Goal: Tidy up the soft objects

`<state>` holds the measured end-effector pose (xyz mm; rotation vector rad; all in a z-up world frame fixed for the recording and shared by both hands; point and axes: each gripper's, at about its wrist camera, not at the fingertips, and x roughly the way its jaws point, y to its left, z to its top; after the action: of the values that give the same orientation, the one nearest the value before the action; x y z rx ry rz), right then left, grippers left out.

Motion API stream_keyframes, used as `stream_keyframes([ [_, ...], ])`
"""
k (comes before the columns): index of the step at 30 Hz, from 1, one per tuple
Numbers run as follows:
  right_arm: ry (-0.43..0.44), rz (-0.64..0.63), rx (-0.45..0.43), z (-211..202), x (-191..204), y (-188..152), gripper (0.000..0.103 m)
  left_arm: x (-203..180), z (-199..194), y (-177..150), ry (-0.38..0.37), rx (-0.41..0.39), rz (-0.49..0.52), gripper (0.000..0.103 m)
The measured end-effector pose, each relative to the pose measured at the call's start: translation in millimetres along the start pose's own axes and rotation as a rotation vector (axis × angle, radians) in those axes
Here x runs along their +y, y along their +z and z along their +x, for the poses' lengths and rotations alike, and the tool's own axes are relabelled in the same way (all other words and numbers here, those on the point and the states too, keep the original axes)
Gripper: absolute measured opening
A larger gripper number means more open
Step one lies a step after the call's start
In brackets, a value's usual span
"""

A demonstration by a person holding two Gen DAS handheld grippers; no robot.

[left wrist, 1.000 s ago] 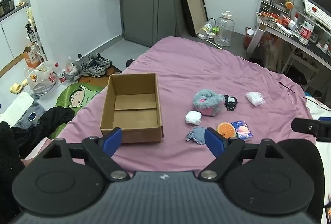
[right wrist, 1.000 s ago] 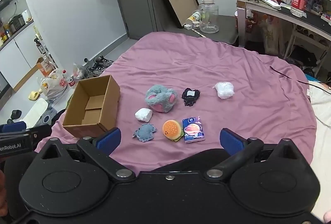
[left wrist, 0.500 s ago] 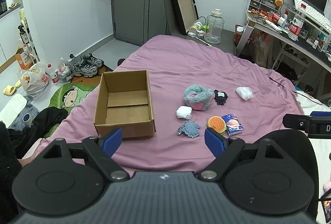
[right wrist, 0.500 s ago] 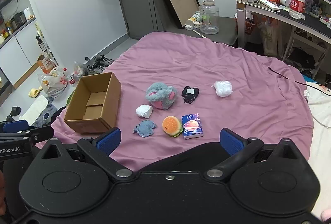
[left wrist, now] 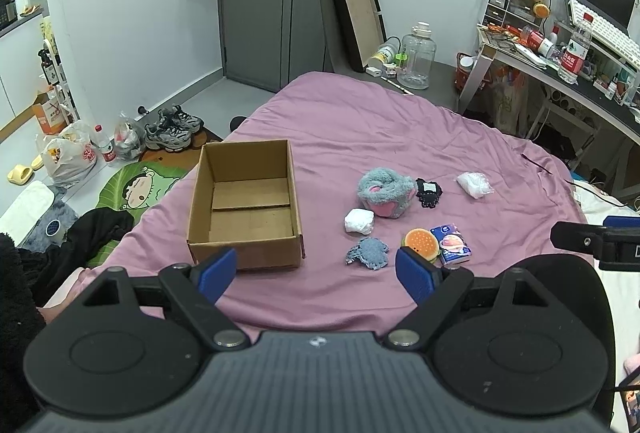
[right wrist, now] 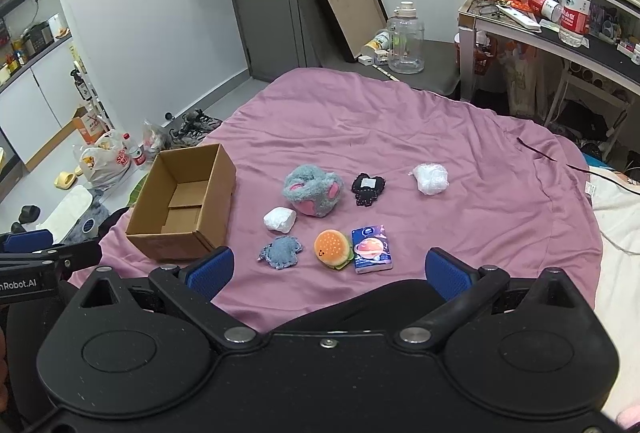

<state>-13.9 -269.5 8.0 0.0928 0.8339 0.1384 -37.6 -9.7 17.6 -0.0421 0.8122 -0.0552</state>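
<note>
An empty cardboard box sits open on the pink bedsheet. To its right lie a grey-pink plush, a white wad, a grey knitted piece, a burger toy, a tissue pack, a black pouch and a white plastic bundle. My left gripper hovers open at the near edge of the bed, nothing between its fingers. My right gripper is open and empty too, short of the burger toy.
Shoes, bags and a green mat lie on the floor left of the bed. A large water jug and a leaning box lid stand beyond it. A cluttered desk runs along the right.
Both views have shifted slightly, so the box and objects sit a little farther and lower in frame. Neither gripper has changed its opening; nothing on the bed has moved.
</note>
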Motion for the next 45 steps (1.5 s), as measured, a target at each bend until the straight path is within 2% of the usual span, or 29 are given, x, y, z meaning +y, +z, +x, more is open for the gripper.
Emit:
stream_keyframes([
  [45,-0.001,0.033,0.007,11.7,-9.6,-3.6,0.103,-0.9,7.2,-1.9,0.018,0.000,0.011,0.086],
])
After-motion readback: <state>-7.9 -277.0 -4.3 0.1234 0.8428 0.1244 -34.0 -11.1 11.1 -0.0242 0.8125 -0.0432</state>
